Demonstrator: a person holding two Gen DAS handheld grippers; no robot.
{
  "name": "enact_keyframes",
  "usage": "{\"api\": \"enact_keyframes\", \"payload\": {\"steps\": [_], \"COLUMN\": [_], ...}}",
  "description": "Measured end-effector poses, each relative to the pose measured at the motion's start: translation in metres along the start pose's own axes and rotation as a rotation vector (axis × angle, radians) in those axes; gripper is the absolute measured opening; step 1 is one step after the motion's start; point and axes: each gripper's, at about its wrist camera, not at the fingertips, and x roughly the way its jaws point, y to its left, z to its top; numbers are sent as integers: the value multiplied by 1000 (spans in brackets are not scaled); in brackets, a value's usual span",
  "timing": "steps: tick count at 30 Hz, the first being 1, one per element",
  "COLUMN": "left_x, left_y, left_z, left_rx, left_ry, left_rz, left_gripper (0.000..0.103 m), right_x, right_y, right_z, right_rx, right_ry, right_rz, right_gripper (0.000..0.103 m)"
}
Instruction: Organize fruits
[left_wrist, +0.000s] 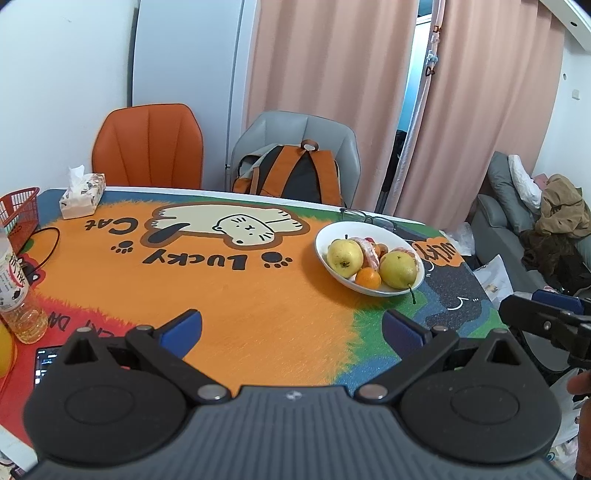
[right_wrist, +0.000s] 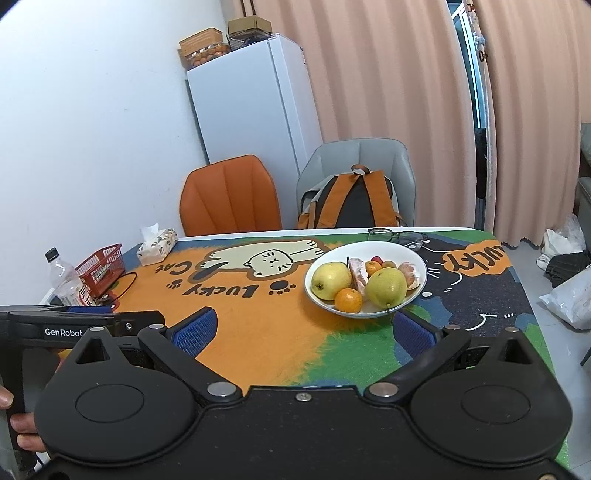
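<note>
Fruit fills one white bowl (right_wrist: 365, 280) on the counter (right_wrist: 258, 332), at one o'clock from the left gripper (left_wrist: 291, 328): two yellow pears (right_wrist: 386, 288), one small orange (right_wrist: 348, 300), two peeled citrus pieces. The mat says "Lucky Cat". The left gripper reads "GenRobot". Both the left and right gripper (right_wrist: 303, 330) have fingers spread wide, holding nothing.
</note>
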Motion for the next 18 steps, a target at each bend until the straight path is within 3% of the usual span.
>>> {"api": "enact_keyframes", "payload": {"steps": [18], "left_x": [-7], "left_y": [3], "left_z": [-2], "left_rx": [-6], "left_ry": [-2], "left_rz": [-3], "left_gripper": [103], "right_x": [-4], "right_y": [2], "right_z": [0], "right_rx": [-2], "right_ry": [1], "right_rz": [-2], "right_gripper": [103]}}
